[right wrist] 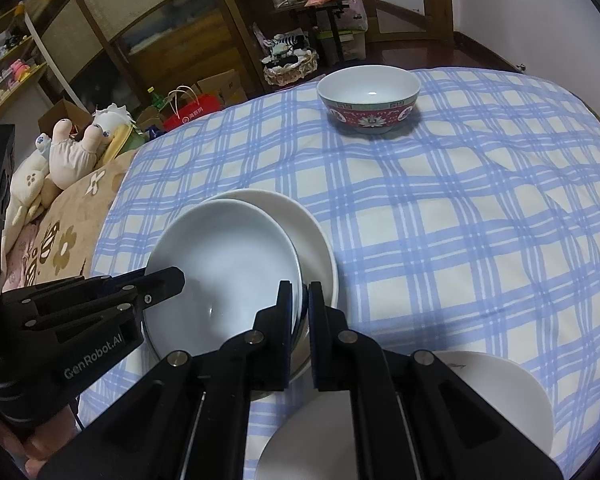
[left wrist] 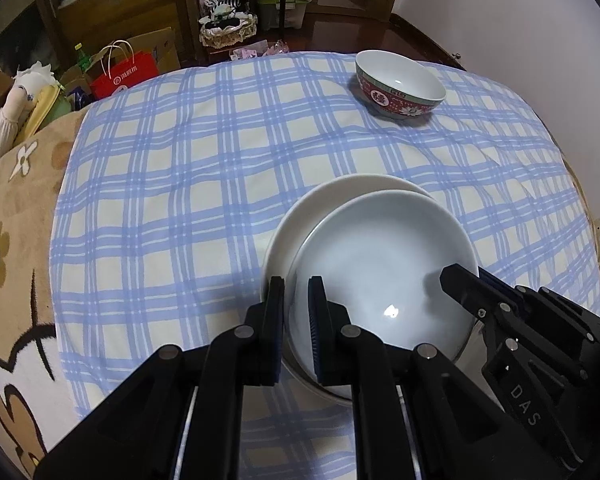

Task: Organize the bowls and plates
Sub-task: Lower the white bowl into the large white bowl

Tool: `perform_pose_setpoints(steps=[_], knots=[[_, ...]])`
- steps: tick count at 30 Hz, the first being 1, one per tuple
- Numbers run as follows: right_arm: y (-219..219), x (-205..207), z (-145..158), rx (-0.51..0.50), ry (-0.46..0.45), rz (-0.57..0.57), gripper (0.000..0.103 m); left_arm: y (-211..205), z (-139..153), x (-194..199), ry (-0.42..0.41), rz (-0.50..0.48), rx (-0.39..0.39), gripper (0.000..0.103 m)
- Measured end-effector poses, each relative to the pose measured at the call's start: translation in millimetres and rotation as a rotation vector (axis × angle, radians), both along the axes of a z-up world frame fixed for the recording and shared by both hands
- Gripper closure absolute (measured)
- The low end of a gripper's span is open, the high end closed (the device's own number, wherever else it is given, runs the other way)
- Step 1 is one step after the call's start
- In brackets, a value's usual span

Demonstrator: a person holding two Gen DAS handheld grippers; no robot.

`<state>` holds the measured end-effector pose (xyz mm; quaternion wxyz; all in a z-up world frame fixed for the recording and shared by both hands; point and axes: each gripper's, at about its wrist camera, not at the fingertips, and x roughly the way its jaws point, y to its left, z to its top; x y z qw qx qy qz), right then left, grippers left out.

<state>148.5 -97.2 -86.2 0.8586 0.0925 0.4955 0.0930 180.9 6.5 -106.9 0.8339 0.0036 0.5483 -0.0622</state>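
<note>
A pale blue plate (left wrist: pixel 380 264) (right wrist: pixel 224 256) sits over a larger white plate (left wrist: pixel 312 208) (right wrist: pixel 304 228), offset toward me. My left gripper (left wrist: pixel 296 284) is shut on the blue plate's left rim and shows at the left in the right wrist view (right wrist: pixel 172 280). The right gripper (right wrist: pixel 300 288) is shut on the opposite rim, and its tip appears over that edge in the left wrist view (left wrist: pixel 456 278). A red patterned bowl (left wrist: pixel 396 88) (right wrist: pixel 368 100) stands upright and alone at the far side. Whatever lies beneath the two plates is mostly hidden.
A blue-checked cloth (left wrist: pixel 180 200) (right wrist: pixel 460 240) covers the table. Another white plate (right wrist: pixel 500 400) lies at the near right edge. A brown flowered blanket (left wrist: pixel 16 240) and soft toys (right wrist: pixel 72 152) lie to the left. Shelves, boxes and a red bag (left wrist: pixel 124 76) stand beyond the table.
</note>
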Motion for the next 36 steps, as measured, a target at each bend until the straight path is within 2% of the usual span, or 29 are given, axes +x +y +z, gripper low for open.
perform_pose_setpoints(steps=[4, 13, 28, 36], knots=[[-2.1, 0.1, 0.6, 0.011, 0.002, -0.01, 0.095, -2.4, 1.4, 0.6, -0.017, -0.007, 0.019, 0.091], [-6.2, 0.4, 2.2, 0.037, 0.005, -0.013, 0.094, 1.6, 8.6, -0.6, -0.042, -0.001, -0.008, 0.087], [-9.9, -0.3, 10.0, 0.033, -0.021, -0.026, 0.092, 2.4, 4.3, -1.3, -0.017, 0.002, -0.014, 0.086], [-21.3, -2.1, 20.8, 0.04, -0.036, -0.067, 0.091, 4.8, 8.5, -3.4, -0.04, 0.009, -0.031, 0.085]])
